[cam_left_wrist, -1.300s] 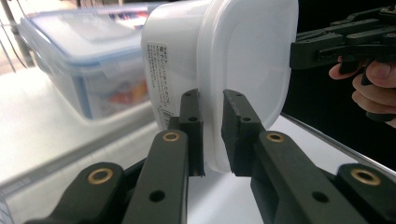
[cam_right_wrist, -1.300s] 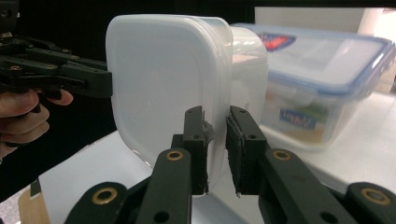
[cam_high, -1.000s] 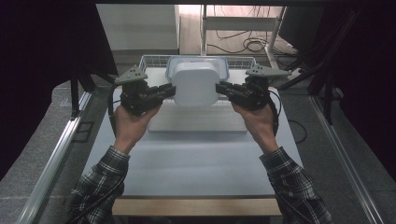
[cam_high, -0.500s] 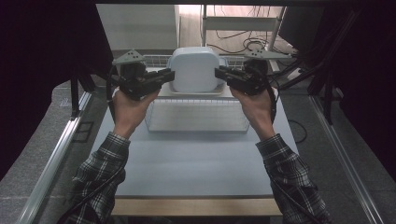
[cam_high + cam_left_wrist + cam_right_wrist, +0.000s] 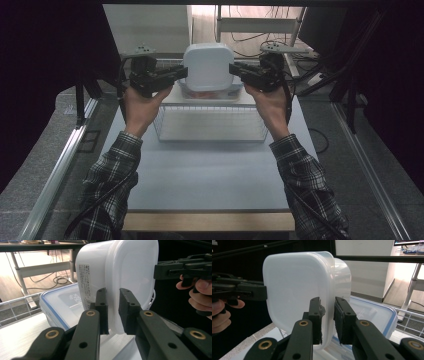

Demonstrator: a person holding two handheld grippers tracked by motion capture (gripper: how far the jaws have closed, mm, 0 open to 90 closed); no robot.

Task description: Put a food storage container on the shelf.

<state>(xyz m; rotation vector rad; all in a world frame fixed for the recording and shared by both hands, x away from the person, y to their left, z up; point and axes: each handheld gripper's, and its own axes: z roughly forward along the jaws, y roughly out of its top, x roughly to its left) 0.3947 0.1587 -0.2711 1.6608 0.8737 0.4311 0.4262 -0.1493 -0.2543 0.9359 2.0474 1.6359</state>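
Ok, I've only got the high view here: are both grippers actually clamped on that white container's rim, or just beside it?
Observer: Clamped. In the left gripper view the left gripper has its pads on either side of the white container rim.
Operator: And the right one?
Observer: Same: the right gripper pinches the opposite edge of the rim.
Operator: Anything under it that I can't make out?
Observer: A blue-rimmed lidded box sits just behind and below, inside the wire basket.
Operator: Any marking on the container?
Observer: A printed label on its side wall.
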